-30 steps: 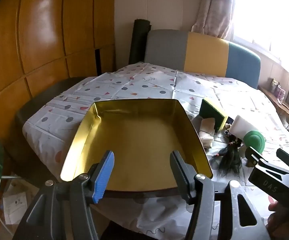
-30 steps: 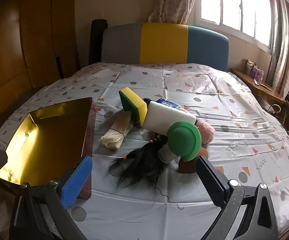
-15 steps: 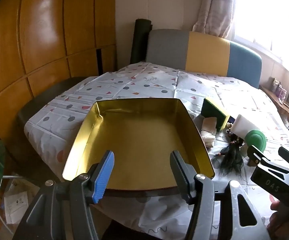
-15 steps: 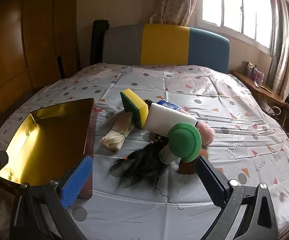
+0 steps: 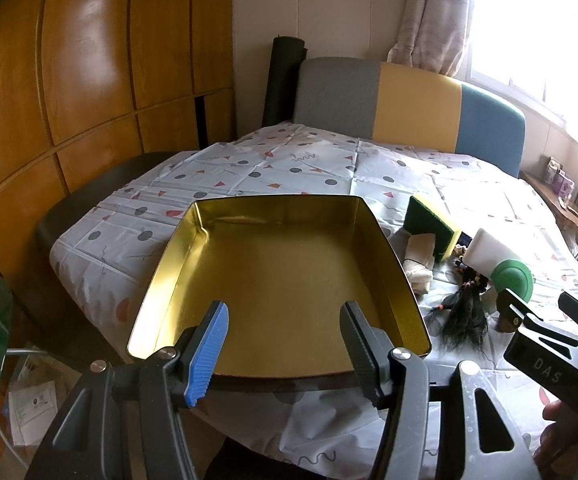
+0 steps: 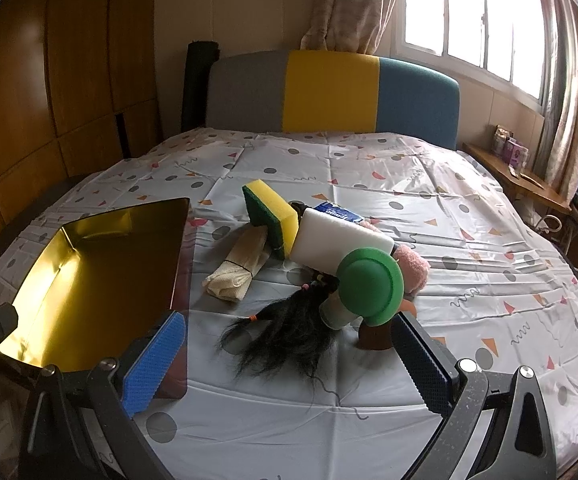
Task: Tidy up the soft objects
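1. A gold tin tray [image 5: 281, 276] sits near the foot edge of a bed spread with a patterned cover [image 6: 429, 208], its inside bare and shining; it serves here as the landmark.
2. The left tool [image 5: 285, 344] hangs over the tray's near rim, its blue pad [image 5: 208, 354] and dark pad [image 5: 363, 350] standing apart with nothing between them.
3. The right tool [image 6: 289, 360] is released too, its pads spread wide above the cover, to the right of the tray's near corner and apart from the heap.
4. The soft things lie heaped together on the cover to the right of the tray, none of them inside it.
5. Nearest the tray's right wall is a rolled cream cloth [image 6: 241, 268], bound with a dark band.
6. Just beyond the cloth, a yellow-and-green sponge [image 6: 273, 216] leans tilted against a white foam block [image 6: 341, 240].
7. A green-capped toy [image 6: 369, 282] rests in front of the block, farther right of the tray, with a pink plush piece [image 6: 413, 268] touching it behind.
8. A tuft of black hair [image 6: 289, 340] fans out across the cover below the toy, between the heap and the right tool.
9. A small blue packet [image 6: 339, 212] peeks from behind the foam block.
10. Far beyond the tray stands a headboard [image 6: 329, 92] in grey, yellow and blue panels.
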Demonstrator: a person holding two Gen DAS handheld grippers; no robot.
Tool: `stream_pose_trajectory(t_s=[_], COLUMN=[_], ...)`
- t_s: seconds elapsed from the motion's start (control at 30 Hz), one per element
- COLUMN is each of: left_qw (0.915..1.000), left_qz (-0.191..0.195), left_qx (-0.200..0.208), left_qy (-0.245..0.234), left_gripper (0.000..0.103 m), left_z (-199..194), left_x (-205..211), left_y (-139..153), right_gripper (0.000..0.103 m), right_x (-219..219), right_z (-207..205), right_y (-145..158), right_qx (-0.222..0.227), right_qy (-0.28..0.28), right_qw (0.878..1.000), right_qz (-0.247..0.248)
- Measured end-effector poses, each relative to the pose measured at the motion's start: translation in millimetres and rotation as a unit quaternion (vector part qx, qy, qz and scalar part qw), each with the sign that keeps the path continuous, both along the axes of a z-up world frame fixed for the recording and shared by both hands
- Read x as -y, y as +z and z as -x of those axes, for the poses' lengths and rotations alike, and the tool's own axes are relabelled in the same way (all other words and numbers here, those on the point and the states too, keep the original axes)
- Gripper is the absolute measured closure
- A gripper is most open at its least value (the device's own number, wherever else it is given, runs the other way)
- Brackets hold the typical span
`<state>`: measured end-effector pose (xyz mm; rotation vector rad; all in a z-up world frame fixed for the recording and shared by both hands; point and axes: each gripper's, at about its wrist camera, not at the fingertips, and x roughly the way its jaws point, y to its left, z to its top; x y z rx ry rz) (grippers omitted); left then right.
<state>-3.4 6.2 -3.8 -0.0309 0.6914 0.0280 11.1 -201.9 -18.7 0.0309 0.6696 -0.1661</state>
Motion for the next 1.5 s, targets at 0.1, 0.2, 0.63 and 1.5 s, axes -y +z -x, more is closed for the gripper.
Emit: stream_pose_trajectory(t_s=[0.1,0.2,0.63,1.5], left_qw=[1.0000,1.0000,1.0000,1.0000], left_qz=[0.000,-0.001,0.001,0.002], left_qx=[-0.001,-0.001,-0.001,-0.004], left_qy=[0.000,0.000,0.000,0.000], left_gripper=[0.044,0.044,0.044,0.044], left_z=[0.4,0.3,1.4,2.2], left_x=[-0.1,-0.4,-0.7,-3.1], left_y=[0.0,0.3,0.7,1.5], right_gripper=[0.000,0.000,0.000,0.000], right_x=[-0.8,-1.7,-3.5,-3.6], right_z=[0.6,0.4,0.6,1.0], right_y=[0.6,1.1,1.3,0.8], right_qx=[0.001,0.002,0.004,0.003], right_qy=[0.001,0.002,0.004,0.004], right_qw=[1.000,1.000,1.000,1.000], right_qz=[0.001,0.002,0.004,0.005])
